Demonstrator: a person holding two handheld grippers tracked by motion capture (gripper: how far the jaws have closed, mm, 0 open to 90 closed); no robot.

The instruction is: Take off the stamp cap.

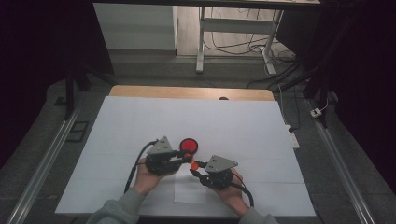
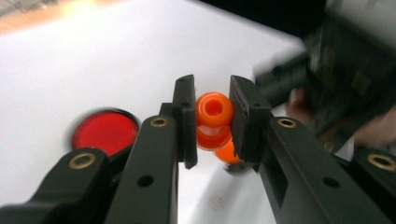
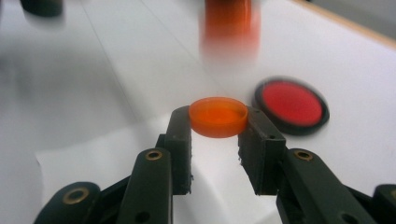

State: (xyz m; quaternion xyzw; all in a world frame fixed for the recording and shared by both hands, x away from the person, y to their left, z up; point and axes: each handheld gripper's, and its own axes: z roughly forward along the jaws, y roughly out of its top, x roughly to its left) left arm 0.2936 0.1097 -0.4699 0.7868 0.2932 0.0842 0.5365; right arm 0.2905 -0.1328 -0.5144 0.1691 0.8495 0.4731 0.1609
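The left tongs were closed on an orange bottle, the two jaws pressing its ribbed sides, its round open mouth facing the left gripper view. The right tongs were clamped on a flat orange cap, one jaw at each edge of the disc, held level above the bench. In the high view the two tongs met tip to tip near the front middle of the white bench top, bottle and cap just beside each other; whether they touched I could not tell. A red disc with a black rim lay flat on the bench just behind the left tongs. The person's hands gripped both tools from the near edge, grey sleeves showing.
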